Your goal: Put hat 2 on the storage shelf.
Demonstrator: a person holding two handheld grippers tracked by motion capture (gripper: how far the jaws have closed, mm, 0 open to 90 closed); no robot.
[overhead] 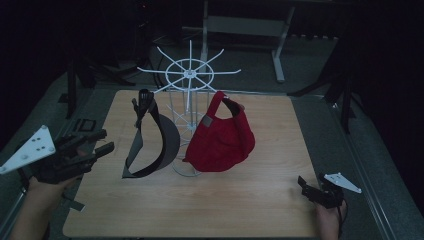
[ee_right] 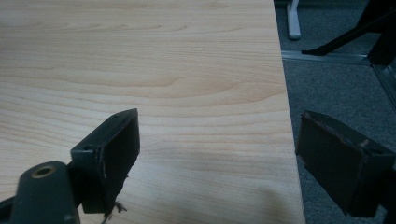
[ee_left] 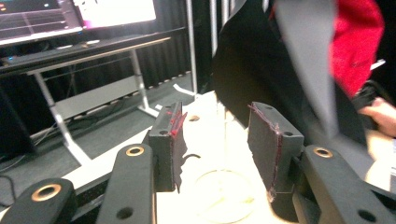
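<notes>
A white wire rack stands at the back middle of the wooden table. From its left side hangs a black visor, and from its right side a red cap. My left gripper hovers at the table's left edge, aimed at the visor, open with nothing between its jaws. In the left gripper view my left gripper faces the visor, the red cap and the rack's base ring. My right gripper rests open near the front right corner; in its own view the right gripper spans the table's edge.
Grey carpet surrounds the table. A metal desk frame stands behind the rack, and dark stands are at both sides. In the left gripper view a desk with a lit screen is off to the left, and the person's other hand is far right.
</notes>
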